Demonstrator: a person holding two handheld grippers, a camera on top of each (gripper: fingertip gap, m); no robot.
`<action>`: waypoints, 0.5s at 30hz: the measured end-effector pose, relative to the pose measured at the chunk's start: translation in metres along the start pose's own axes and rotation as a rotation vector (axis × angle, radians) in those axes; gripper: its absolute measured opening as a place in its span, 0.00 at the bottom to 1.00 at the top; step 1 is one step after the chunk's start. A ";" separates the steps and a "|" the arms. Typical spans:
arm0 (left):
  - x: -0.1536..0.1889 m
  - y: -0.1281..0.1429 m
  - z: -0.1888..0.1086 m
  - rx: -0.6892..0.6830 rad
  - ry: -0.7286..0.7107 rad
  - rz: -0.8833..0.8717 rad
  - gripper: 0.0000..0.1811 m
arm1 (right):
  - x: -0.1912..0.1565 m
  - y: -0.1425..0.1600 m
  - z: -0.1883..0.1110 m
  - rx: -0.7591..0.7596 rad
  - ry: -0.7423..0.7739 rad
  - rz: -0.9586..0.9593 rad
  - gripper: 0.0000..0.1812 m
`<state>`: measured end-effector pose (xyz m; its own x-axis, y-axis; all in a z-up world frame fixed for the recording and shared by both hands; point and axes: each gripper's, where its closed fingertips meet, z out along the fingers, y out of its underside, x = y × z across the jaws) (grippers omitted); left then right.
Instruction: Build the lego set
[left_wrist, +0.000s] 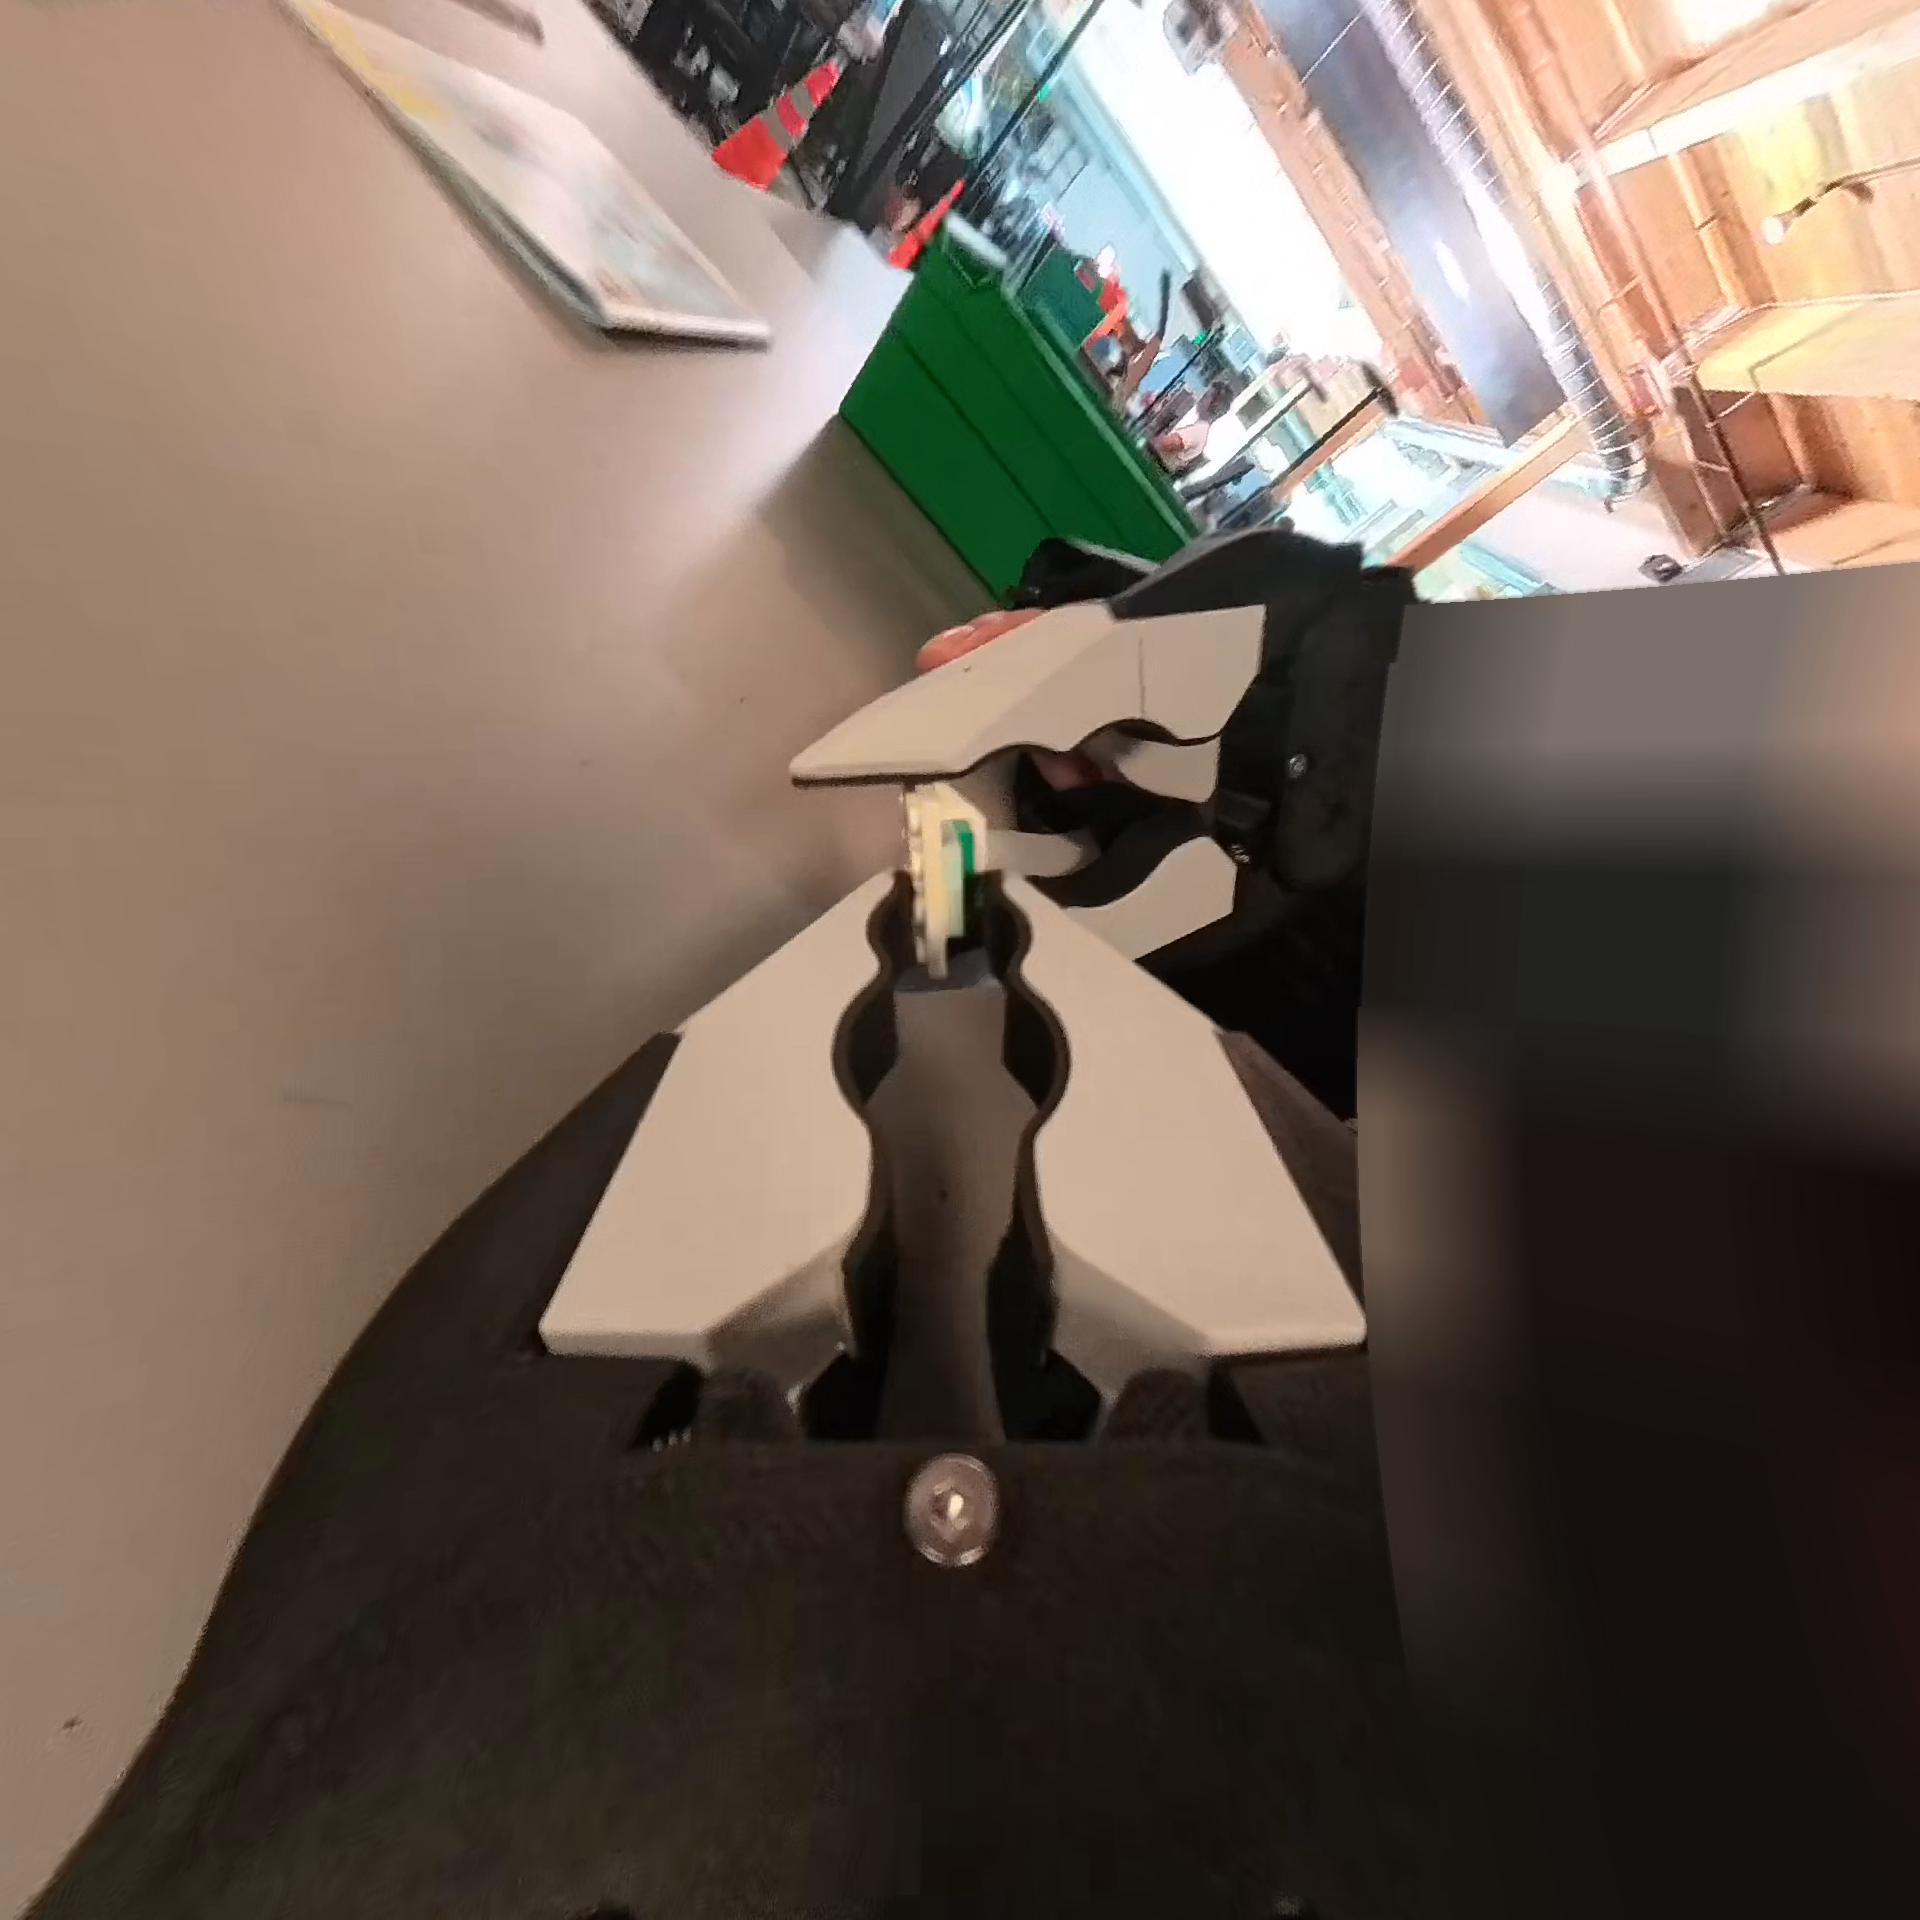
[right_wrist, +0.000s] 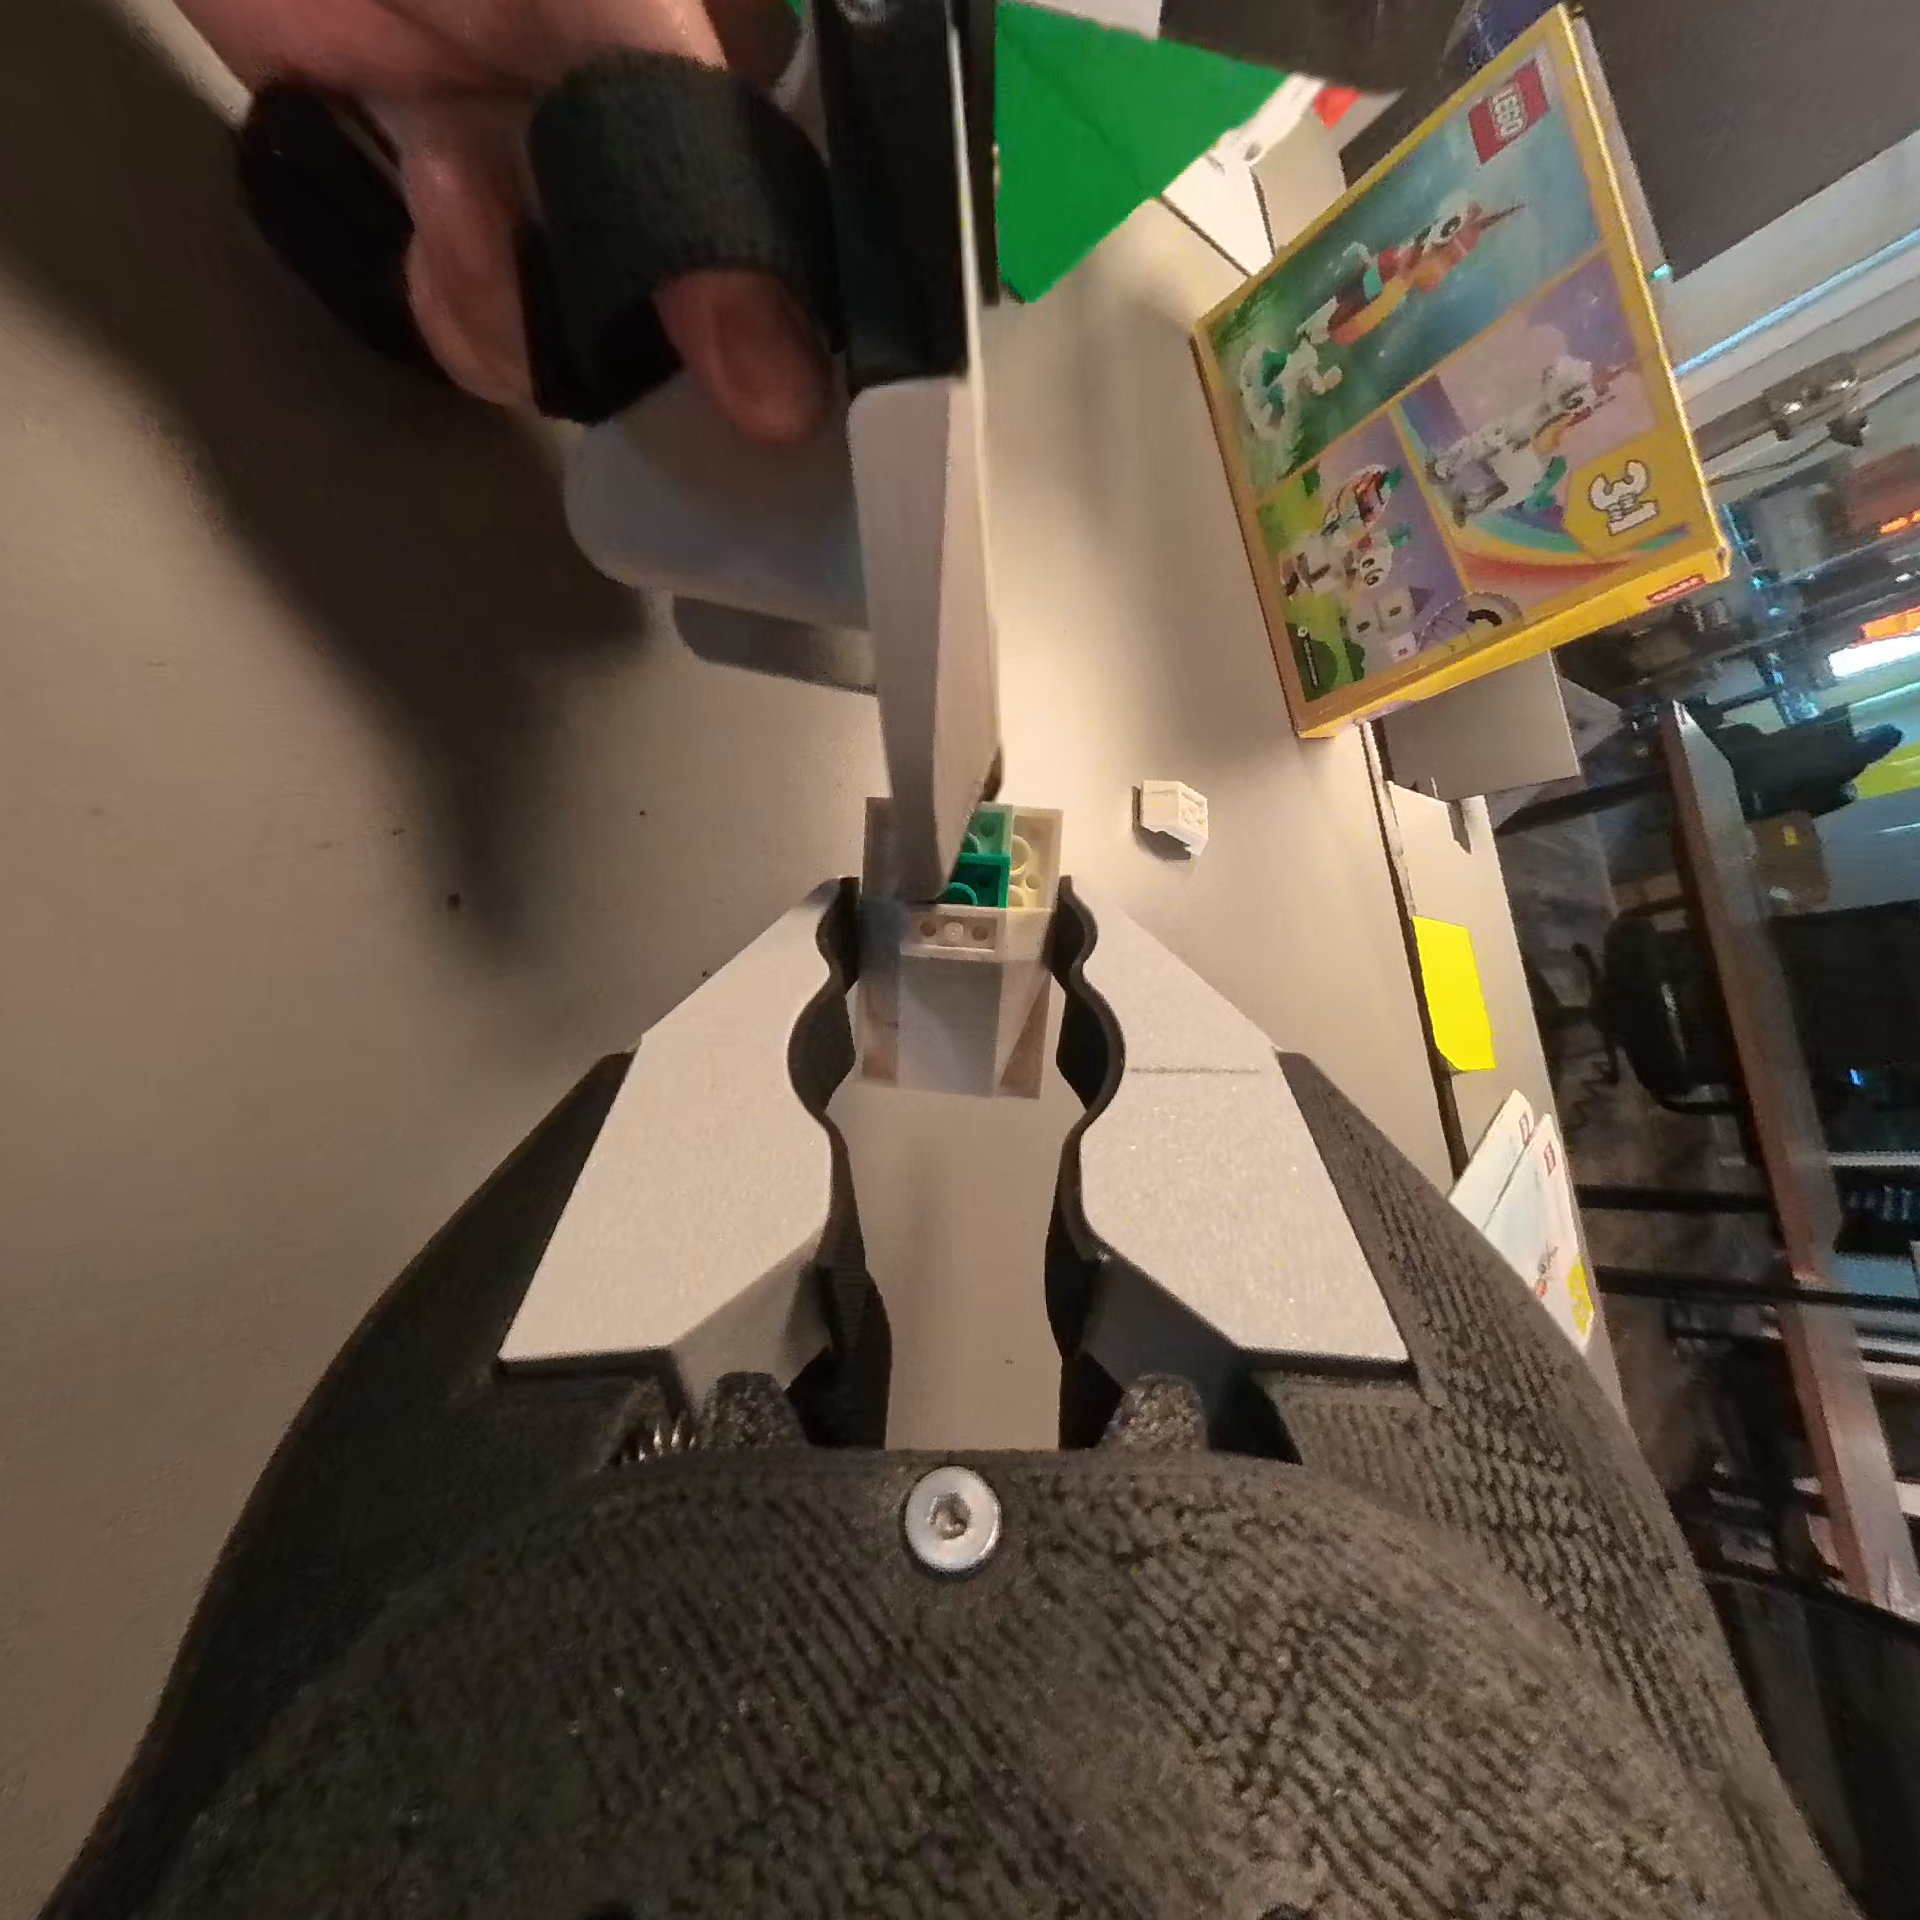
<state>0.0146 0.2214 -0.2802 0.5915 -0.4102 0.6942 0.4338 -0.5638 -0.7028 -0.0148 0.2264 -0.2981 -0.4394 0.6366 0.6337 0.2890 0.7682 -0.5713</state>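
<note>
A small lego assembly (right_wrist: 971, 1013) of white bricks with green bricks (right_wrist: 982, 862) inside is held above the table between both grippers. My right gripper (right_wrist: 958, 914) is shut on its white body from both sides. My left gripper (left_wrist: 945, 896) is shut on the thin white and green edge of the same assembly (left_wrist: 932, 883). In the right wrist view the left gripper's fingers (right_wrist: 925, 623) come down from above onto the assembly's left side. In the left wrist view the right gripper's fingers (left_wrist: 987, 707) reach in from the right.
A lego box (right_wrist: 1455, 384) lies on the beige table (left_wrist: 312, 727), with a loose white brick (right_wrist: 1174, 816) near it. A booklet (left_wrist: 551, 187) lies farther off. A green cabinet (left_wrist: 987, 436) stands past the table edge. A person's hand (right_wrist: 468, 270) holds the left gripper.
</note>
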 end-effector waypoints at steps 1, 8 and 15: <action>0.000 -0.002 -0.001 0.013 -0.006 0.010 0.06 | 0.000 -0.001 -0.001 0.004 0.001 -0.005 0.19; 0.011 0.001 -0.001 -0.026 0.013 0.203 0.06 | -0.010 -0.011 -0.013 0.164 -0.220 0.238 0.19; 0.026 0.002 0.000 -0.006 0.109 0.207 0.03 | -0.021 -0.024 -0.034 0.410 -0.593 0.582 0.19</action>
<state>0.0312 0.2098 -0.2636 0.5902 -0.5924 0.5484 0.3071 -0.4635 -0.8312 0.0157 0.1970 -0.2799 -0.7158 0.6885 -0.1169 0.3268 0.1823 -0.9273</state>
